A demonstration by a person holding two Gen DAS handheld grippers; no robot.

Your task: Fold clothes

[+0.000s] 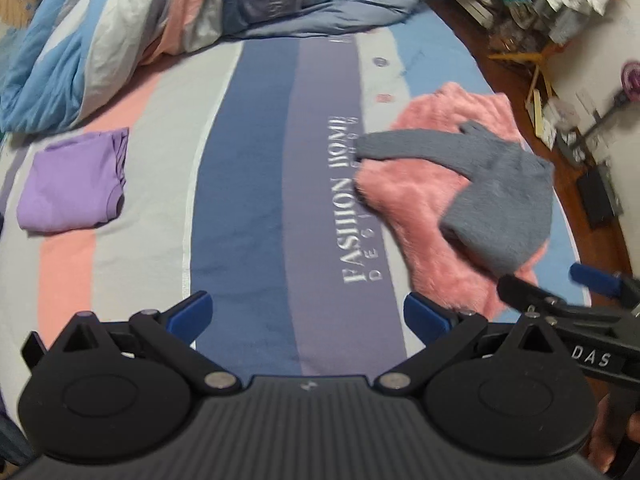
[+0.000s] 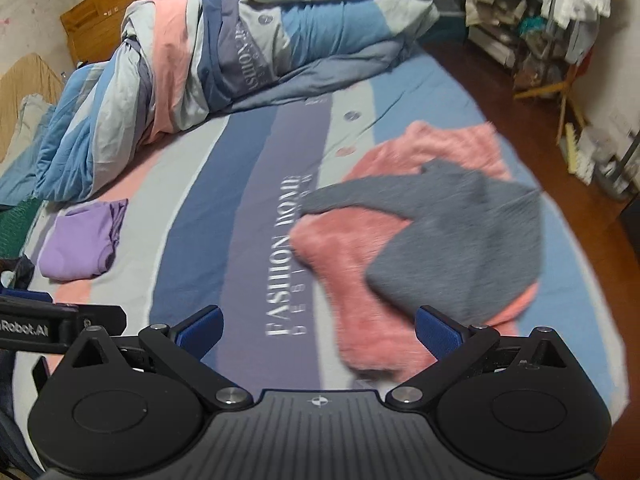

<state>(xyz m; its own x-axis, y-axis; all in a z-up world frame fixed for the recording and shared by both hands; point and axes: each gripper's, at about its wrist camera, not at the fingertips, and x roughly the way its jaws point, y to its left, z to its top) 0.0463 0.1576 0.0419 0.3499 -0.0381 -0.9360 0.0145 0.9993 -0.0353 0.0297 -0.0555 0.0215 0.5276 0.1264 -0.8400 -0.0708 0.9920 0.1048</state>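
Both held high over the striped bed sheet point(image 1: 248, 168), nothing between the pads. Left gripper point(image 1: 308, 312) spread wide and empty; right gripper point(image 2: 318, 330) likewise wide apart and empty.

Ahead and to the right of both: a grey knitted sweater point(image 1: 500, 200), crumpled, lying on top of a fluffy pink fleece garment point(image 1: 420, 224), one grey sleeve stretched out leftward across the pink pile toward the printed stripe. Ahead and far to the left: a purple garment already folded into a neat square point(image 1: 72, 184). Beyond everything, a bunched striped duvet point(image 2: 192, 64).

Probably light, soft and limp, with no stiffness to hold a shape; likely to sag and stretch if lifted by one point. Knit not slippery, but liable to cling to the fleece underneath and drag it along. Best taken at two spots together, shoulder seams or hem corners, pinching the grey layer only. Sleeve cuff easiest to reach but a poor sole hold.
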